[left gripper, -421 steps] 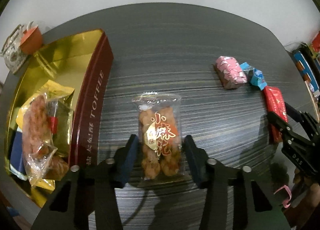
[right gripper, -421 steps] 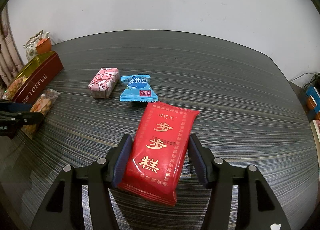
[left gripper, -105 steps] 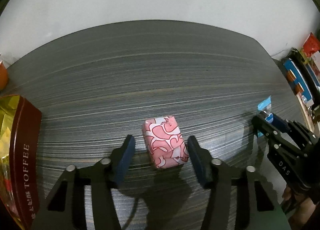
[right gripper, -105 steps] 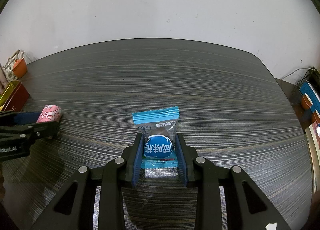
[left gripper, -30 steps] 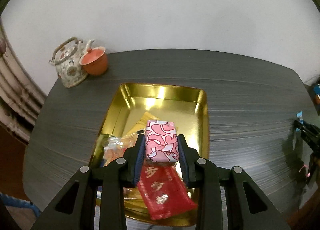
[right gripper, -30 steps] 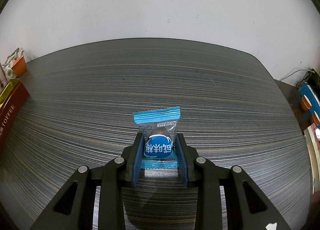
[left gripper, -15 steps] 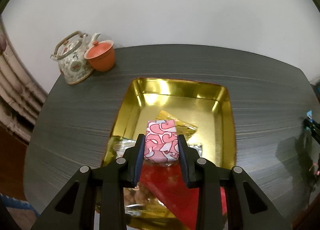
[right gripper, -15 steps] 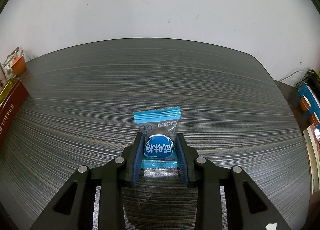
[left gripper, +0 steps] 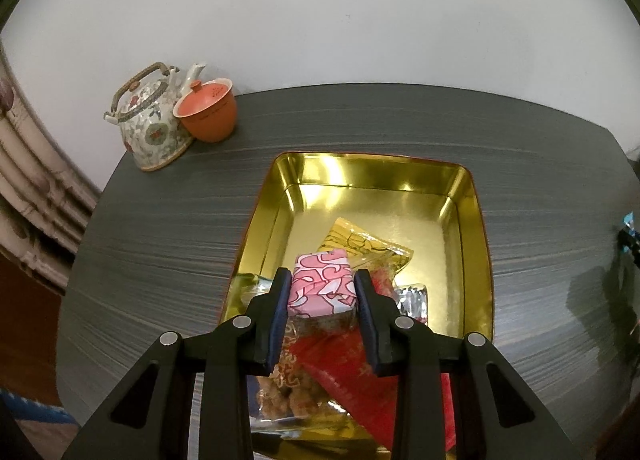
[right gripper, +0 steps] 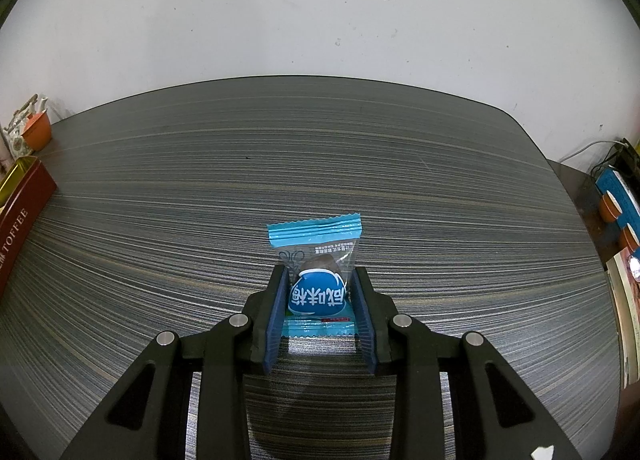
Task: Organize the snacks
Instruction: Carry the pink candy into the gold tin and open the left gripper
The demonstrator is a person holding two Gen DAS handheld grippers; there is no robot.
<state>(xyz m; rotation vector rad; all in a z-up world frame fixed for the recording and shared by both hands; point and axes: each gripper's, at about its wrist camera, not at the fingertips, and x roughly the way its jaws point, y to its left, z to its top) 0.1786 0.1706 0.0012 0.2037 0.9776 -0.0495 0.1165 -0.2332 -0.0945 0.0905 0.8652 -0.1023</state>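
Note:
My left gripper (left gripper: 322,292) is shut on a pink-and-white wrapped block (left gripper: 322,289) and holds it over the gold tin (left gripper: 467,260). Under it in the tin lie a red packet (left gripper: 352,388), a clear bag of fried twists (left gripper: 286,392), a yellow packet (left gripper: 368,246) and a silver wrapper (left gripper: 412,300). In the right wrist view my right gripper (right gripper: 320,294) is shut on a blue plum-candy packet (right gripper: 316,292), just above the striped grey table (right gripper: 320,164). The tin's maroon side, lettered TOFFEE (right gripper: 18,220), shows at that view's far left.
A patterned teapot (left gripper: 150,128) and an orange lidded cup (left gripper: 206,114) stand behind the tin at the table's back left corner. Books and boxes (right gripper: 618,196) lie off the table's right edge. A white wall runs behind the table.
The left gripper has carried the pink block forward over the tin, and the tin and teapot have shifted right in its view. The right gripper and blue packet have not moved.

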